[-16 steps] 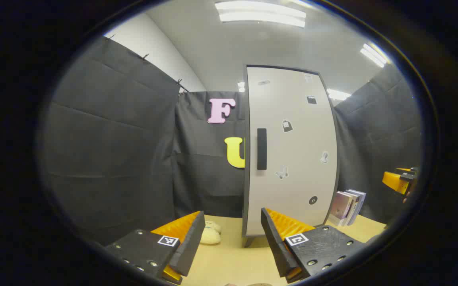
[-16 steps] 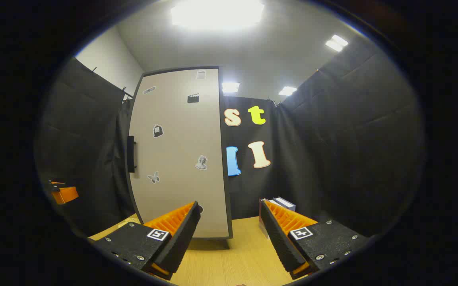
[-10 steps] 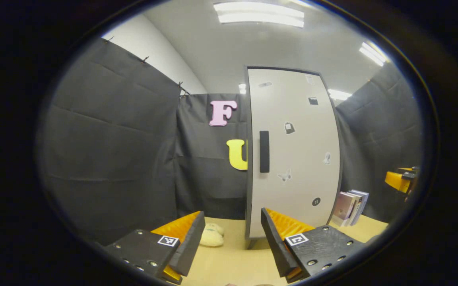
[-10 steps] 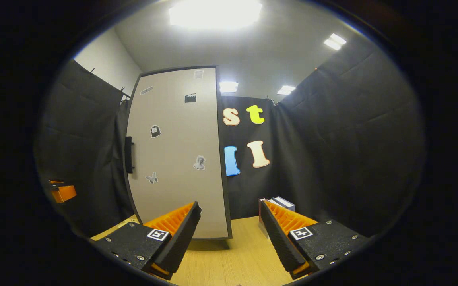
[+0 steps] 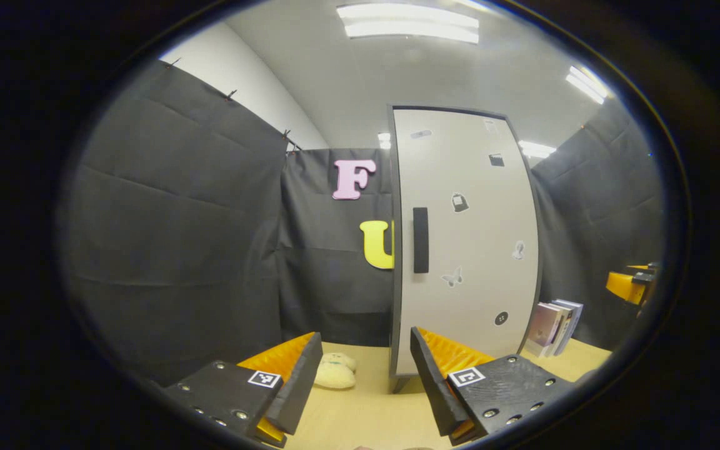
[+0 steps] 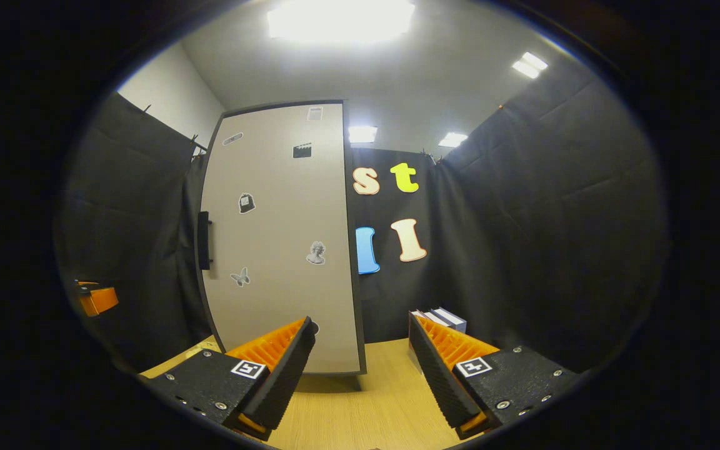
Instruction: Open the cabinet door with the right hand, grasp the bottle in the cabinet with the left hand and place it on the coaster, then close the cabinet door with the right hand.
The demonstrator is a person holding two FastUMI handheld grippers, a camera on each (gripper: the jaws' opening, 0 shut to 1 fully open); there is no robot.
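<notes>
In the left gripper view, the left claw [image 5: 365,381] hangs above the wooden table [image 5: 366,419] with its fingers spread wide and nothing between them. Straight ahead stands the cabinet [image 5: 463,240], tall and pale with a dark frame, its door shut. A dark vertical handle [image 5: 420,240] sits near the door's left edge, and small stickers [image 5: 459,202] dot the panel. The bottle cannot be seen, the shut door hiding the cabinet's inside. A small cream-coloured plush object [image 5: 335,372] lies on the table to the left of the cabinet's foot, beyond the claw's left finger. A few books [image 5: 554,326] lean upright just to the right of the cabinet. At the far right edge, part of the right claw [image 5: 630,284] shows, well apart from the cabinet.

In the right gripper view, the right claw [image 6: 360,375] is also wide open and empty, held over the table [image 6: 366,406]. The cabinet [image 6: 282,237] stands ahead and to the left, the handle [image 6: 204,240] on its far left edge, away from the claw. The books [image 6: 444,317] show just behind the right finger. Part of the left claw [image 6: 97,299] appears at the far left edge.
</notes>
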